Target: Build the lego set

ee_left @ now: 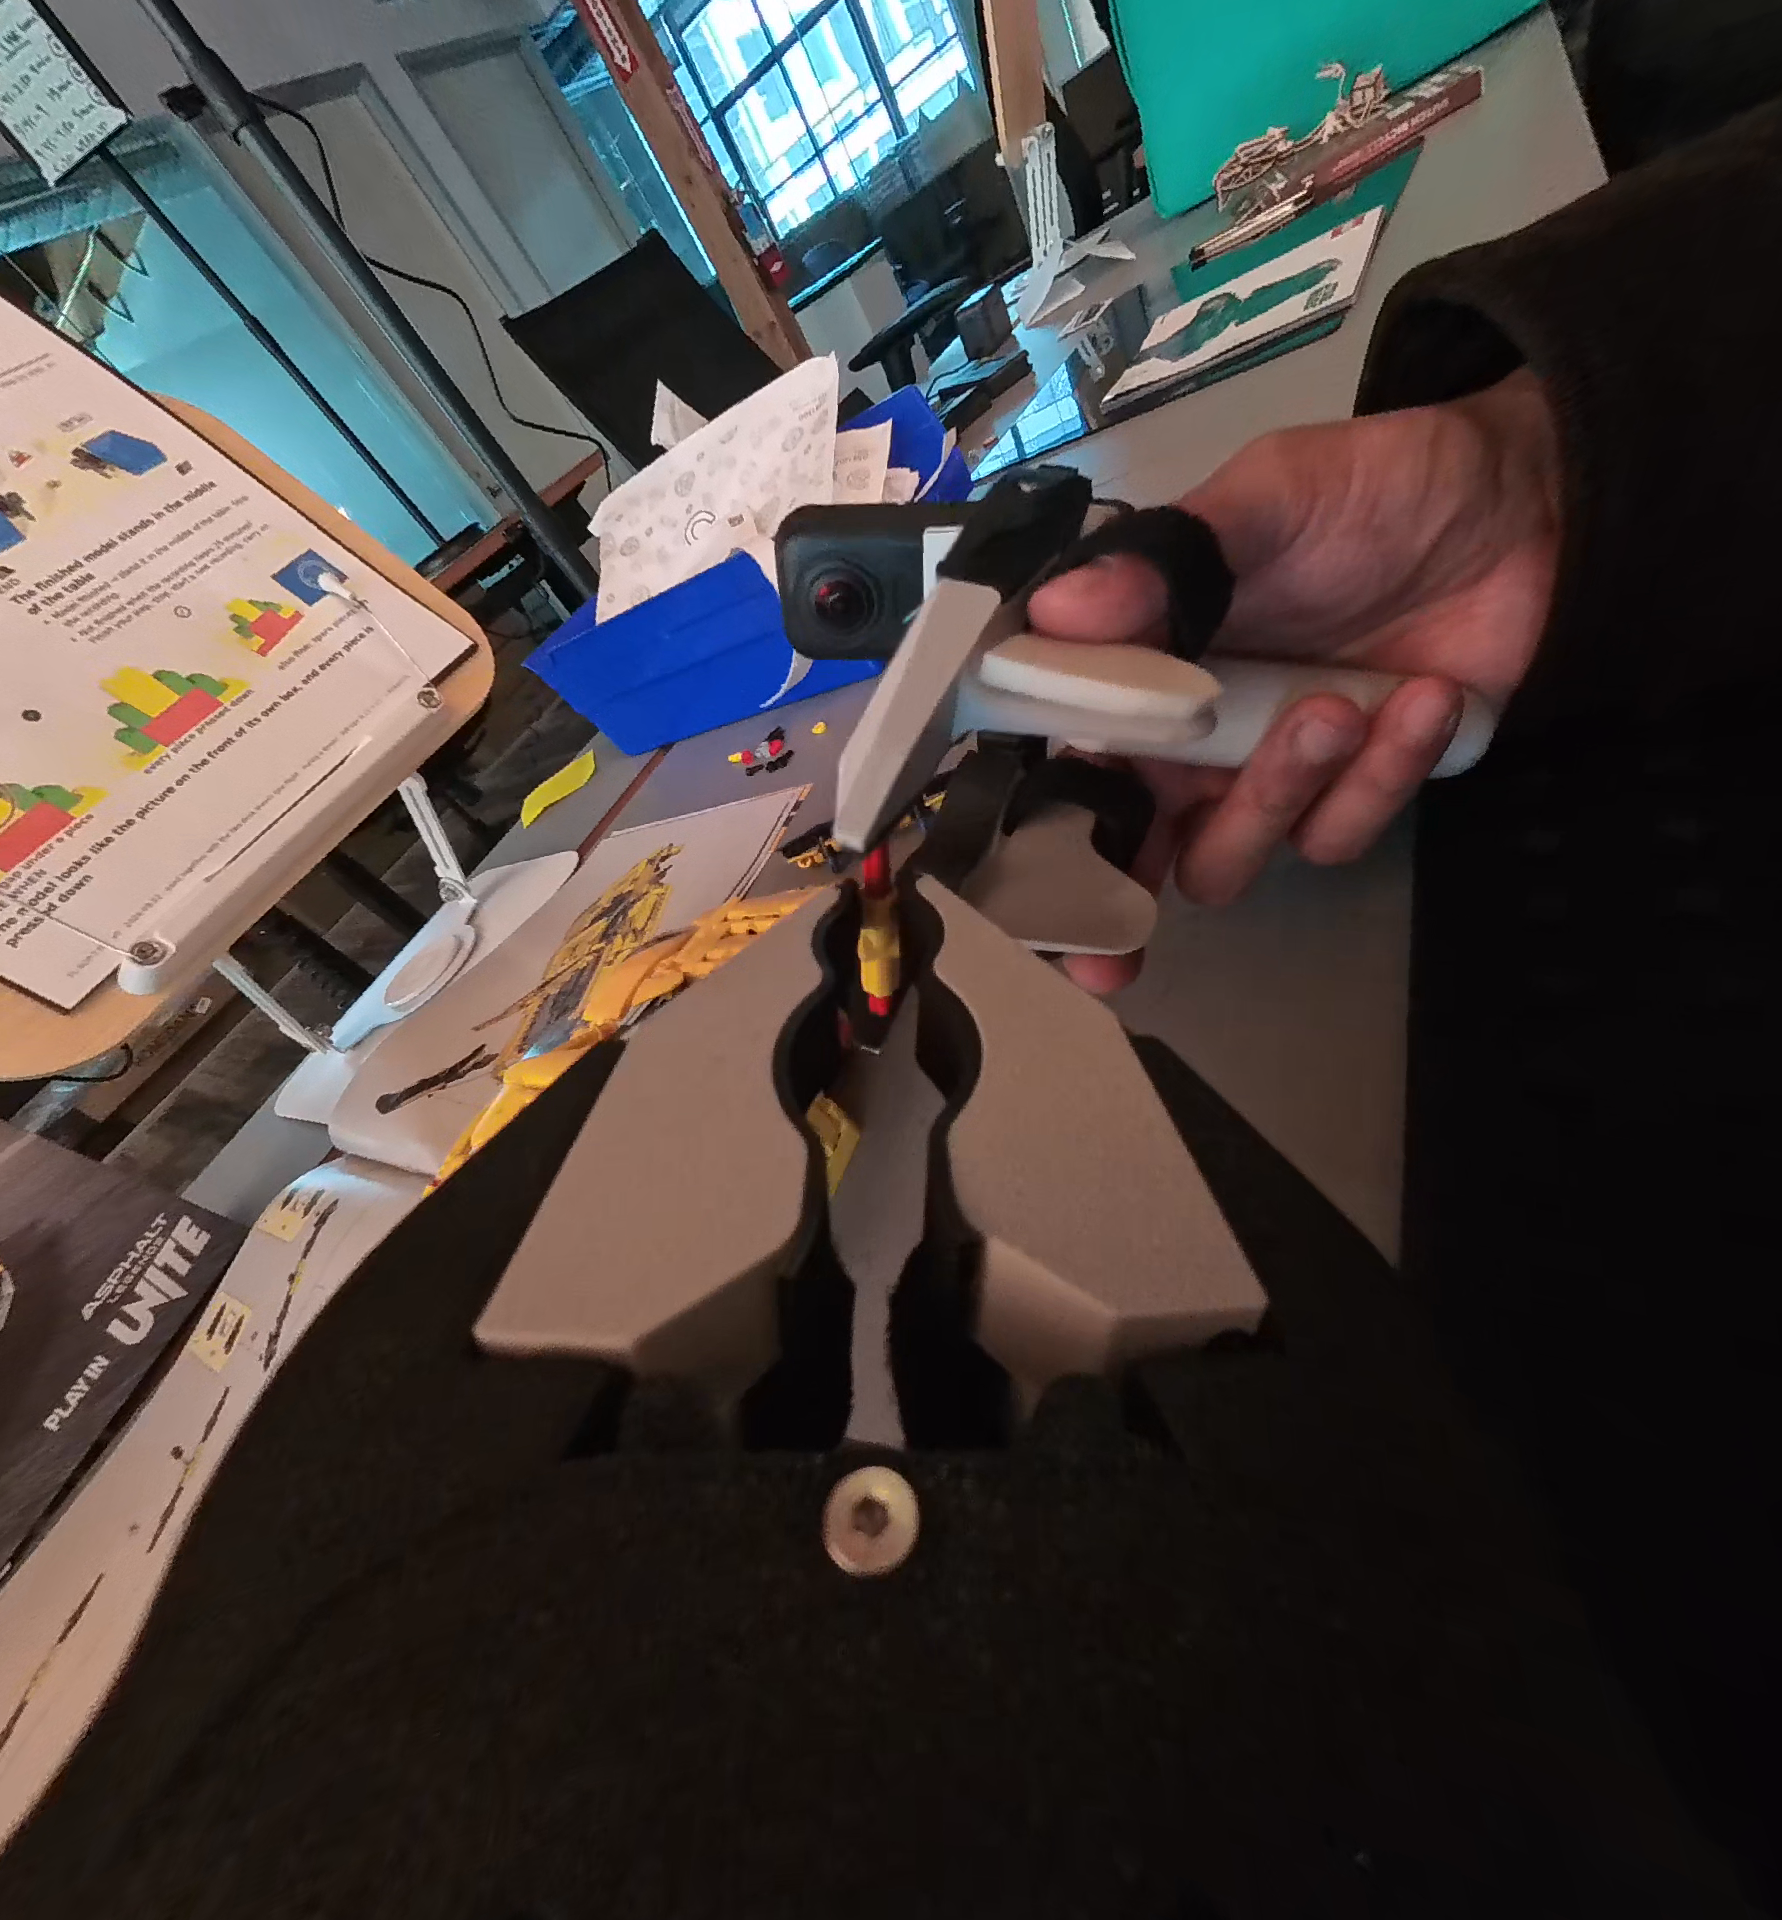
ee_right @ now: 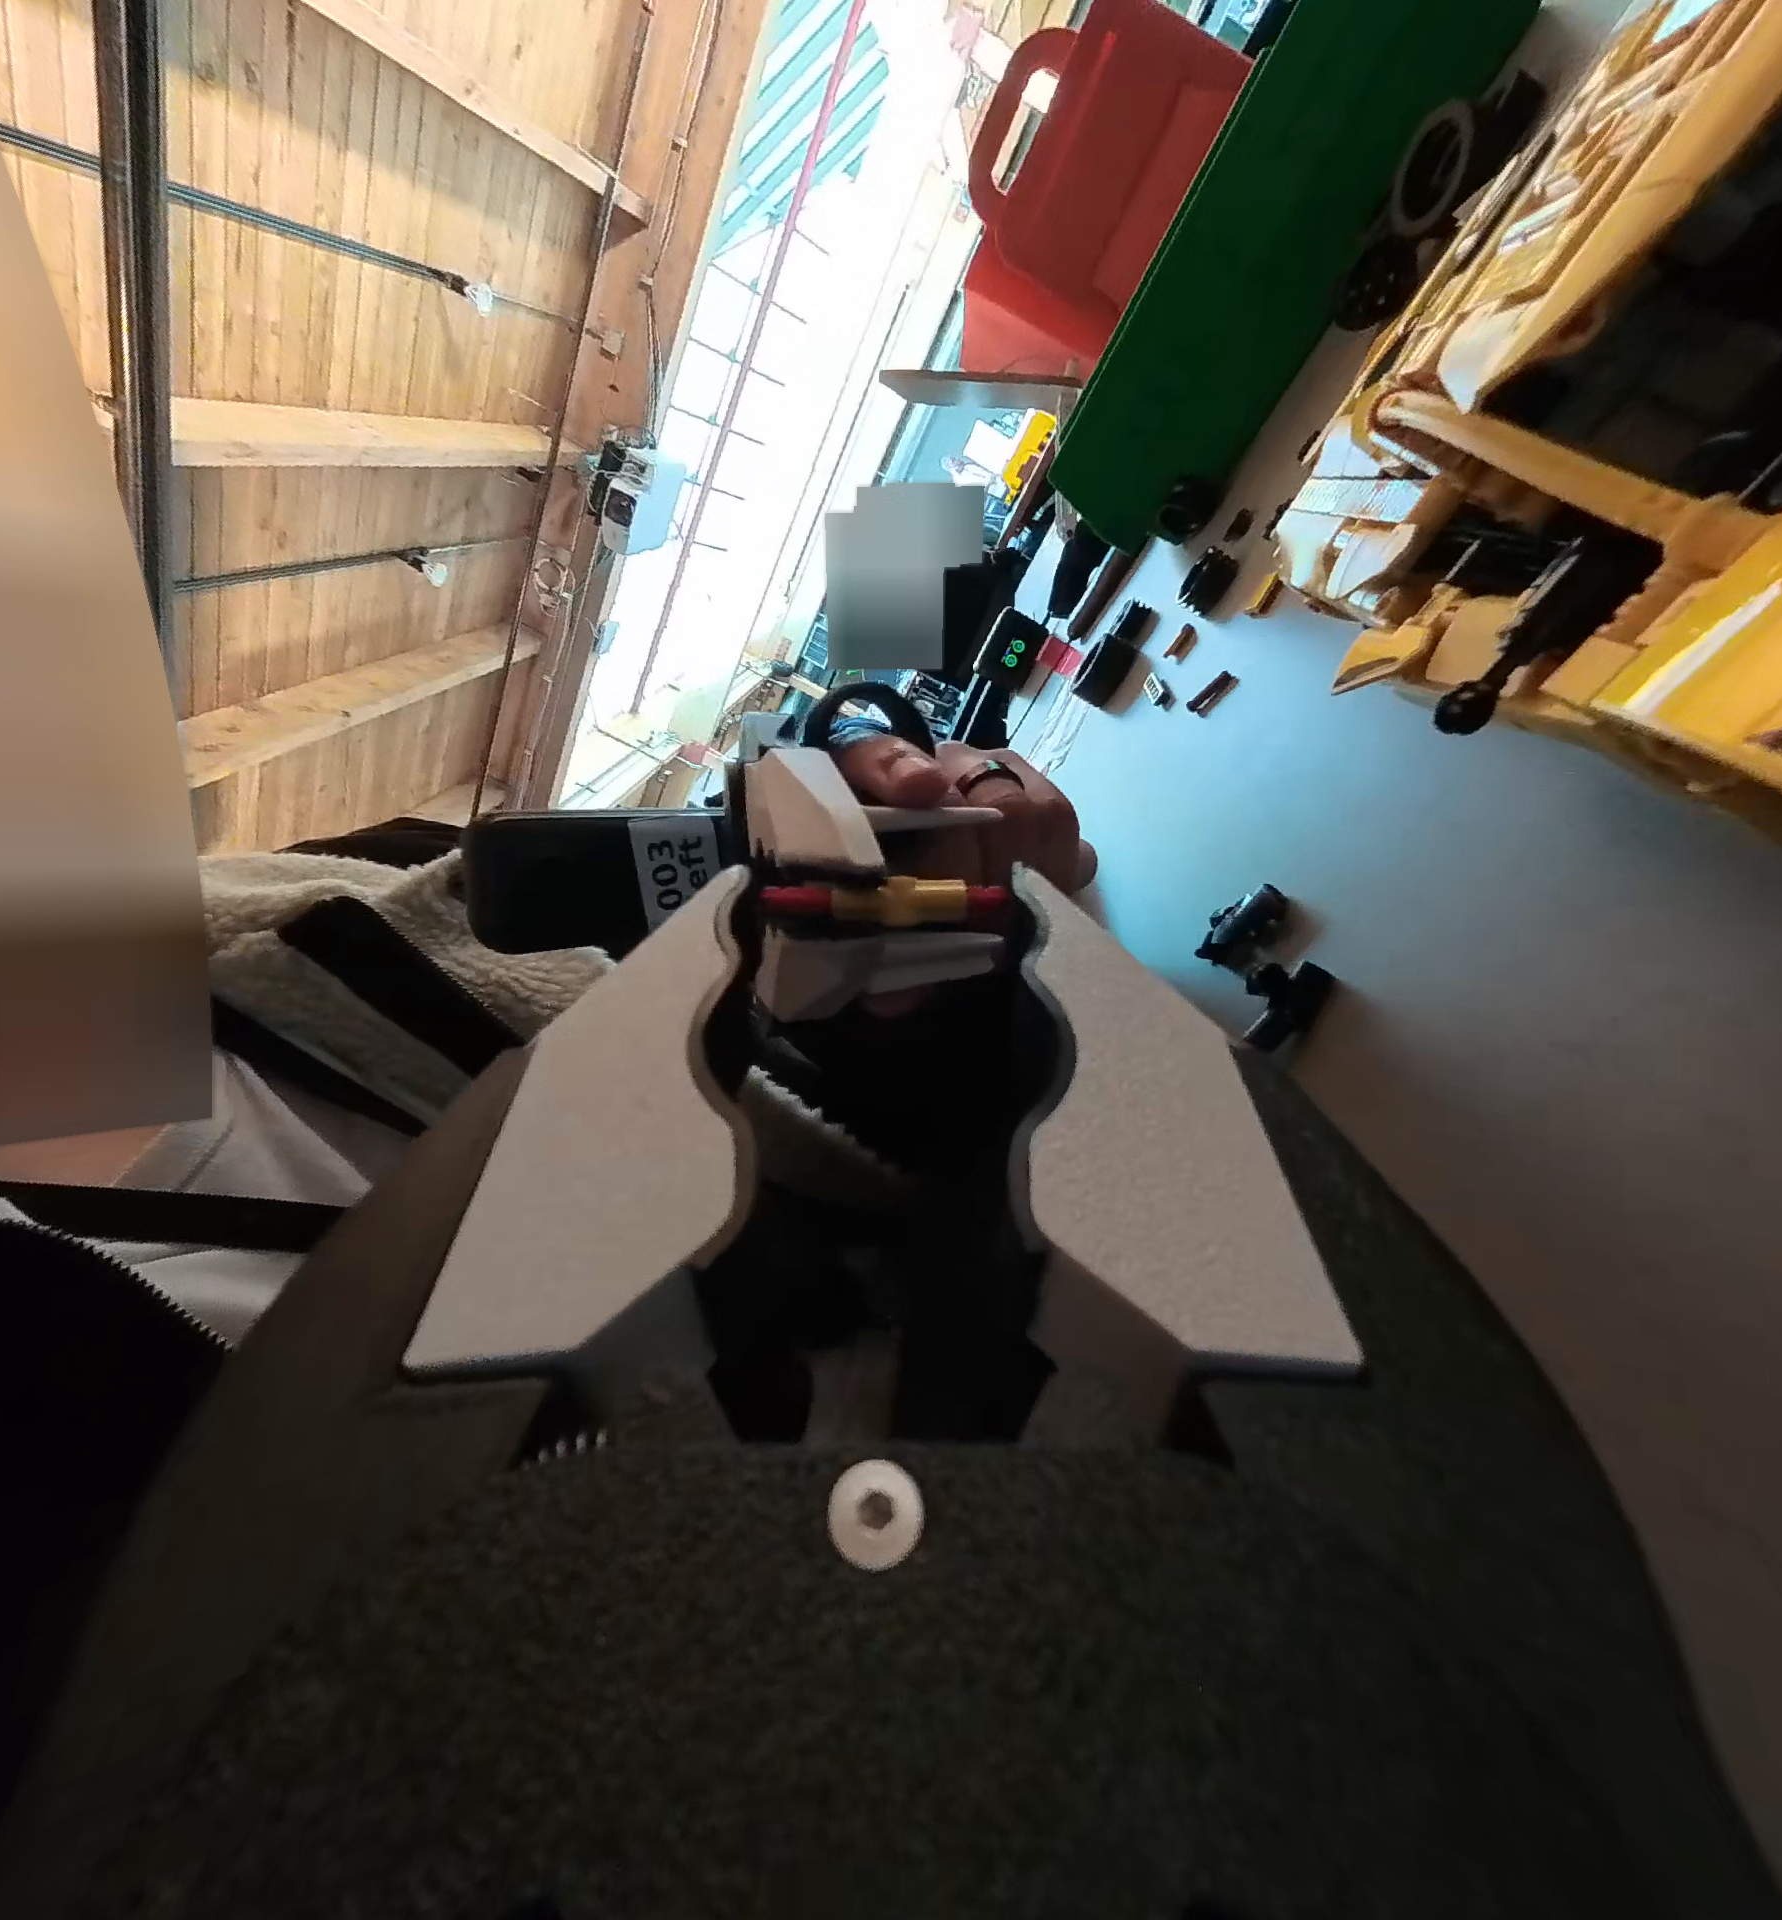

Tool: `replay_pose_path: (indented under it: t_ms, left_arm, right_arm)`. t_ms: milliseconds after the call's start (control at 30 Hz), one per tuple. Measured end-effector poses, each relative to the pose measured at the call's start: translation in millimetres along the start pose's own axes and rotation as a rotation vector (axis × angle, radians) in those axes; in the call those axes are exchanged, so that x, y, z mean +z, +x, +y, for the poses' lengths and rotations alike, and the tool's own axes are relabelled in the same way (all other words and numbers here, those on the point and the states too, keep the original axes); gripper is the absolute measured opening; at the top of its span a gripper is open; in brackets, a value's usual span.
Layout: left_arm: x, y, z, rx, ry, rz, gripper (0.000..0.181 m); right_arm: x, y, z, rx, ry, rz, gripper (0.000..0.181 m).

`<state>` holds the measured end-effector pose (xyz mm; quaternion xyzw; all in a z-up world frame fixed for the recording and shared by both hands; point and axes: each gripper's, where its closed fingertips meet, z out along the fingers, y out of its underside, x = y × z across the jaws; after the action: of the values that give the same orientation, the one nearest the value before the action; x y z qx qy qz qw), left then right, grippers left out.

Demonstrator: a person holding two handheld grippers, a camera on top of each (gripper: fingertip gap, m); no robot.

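A short red axle with a yellow connector (ee_right: 902, 894) is held in the air between both grippers. My right gripper (ee_right: 882, 896) is shut on it end to end, one tip on each red end. My left gripper (ee_left: 882, 914) is shut on the same piece (ee_left: 876, 951), which stands upright between its tips. In the left wrist view one of the right gripper's fingers (ee_left: 908, 707) comes down onto the top of the axle, with a hand behind it. In the right wrist view the left gripper's fingers (ee_right: 825, 821) pinch the piece from above and below.
A partly built yellow Lego car (ee_right: 1593, 416) stands on the table, also in the left wrist view (ee_left: 638, 966). Loose black parts (ee_right: 1209, 582) lie near a green board (ee_right: 1230, 291). A blue bin with paper bags (ee_left: 679, 665) and an instruction sheet on a stand (ee_left: 139, 675) are at the left. The grippers are tip to tip, or close to it.
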<state>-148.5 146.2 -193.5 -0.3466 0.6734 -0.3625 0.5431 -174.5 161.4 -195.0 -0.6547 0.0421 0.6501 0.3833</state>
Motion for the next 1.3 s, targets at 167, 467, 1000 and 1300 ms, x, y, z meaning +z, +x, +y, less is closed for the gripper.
replay_pose_path:
  t_ms: [167,467,1000,1300]
  left_arm:
    - [1,1,0,0.014,-0.004,-0.002,0.006]
    - [0,3,-1,0.030,-0.003,-0.002,0.006]
    - [-22,-48,-15,-0.599,0.217,0.001,0.006]
    - [-39,-26,-21,-1.614,0.387,0.837,0.006]
  right_arm:
    - [-1,1,1,-0.033,-0.020,0.016,0.046]
    - [0,1,4,-0.049,-0.044,0.026,0.045]
    - [-1,-14,-21,-0.785,0.053,0.246,0.059]
    - [18,-14,1,-1.321,-0.332,0.307,0.083]
